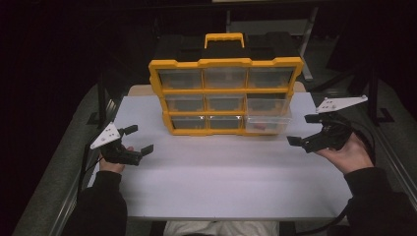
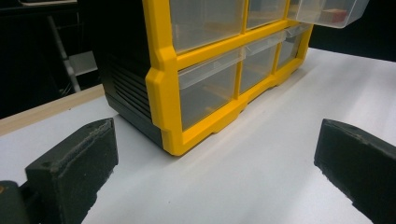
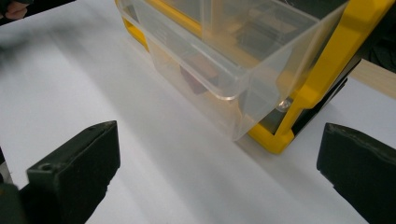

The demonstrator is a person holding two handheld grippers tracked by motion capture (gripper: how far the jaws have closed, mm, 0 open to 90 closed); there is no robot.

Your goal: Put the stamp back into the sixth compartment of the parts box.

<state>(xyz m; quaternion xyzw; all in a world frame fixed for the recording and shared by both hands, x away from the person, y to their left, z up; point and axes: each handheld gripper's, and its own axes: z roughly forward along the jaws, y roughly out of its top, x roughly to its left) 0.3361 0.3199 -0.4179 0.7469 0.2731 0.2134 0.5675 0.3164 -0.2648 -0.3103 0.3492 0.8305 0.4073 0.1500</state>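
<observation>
Sitting at the far middle of the white table [image 1: 216, 172]: a yellow-framed organiser [image 1: 226, 93] with a black body and a yellow carry handle [image 1: 224, 38] on top, upright, three rows of three clear drawers. Bottom-right drawer [image 1: 268, 122] is pulled out toward the person, something small and reddish inside; the other drawers look pushed in. Nearest the camera, both forearms in dark sleeves come in from the bottom edge. Left hand [image 1: 112, 164] holds the left gripper [image 1: 138, 140] low over the table's left edge, jaws wide apart, nothing between them, pointed roughly at the organiser's lower-left corner [image 2: 175, 140], which sits ahead of the jaws and well clear of them. Right hand [image 1: 350, 155] is palm-up under the right gripper [image 1: 304, 130], off the table's right side, grey plate [image 1: 340, 103] on top, jaws also spread wide and empty. In the right gripper view the open drawer [image 3: 243, 70] lies ahead of and between the two jaws, near but not touching.
</observation>
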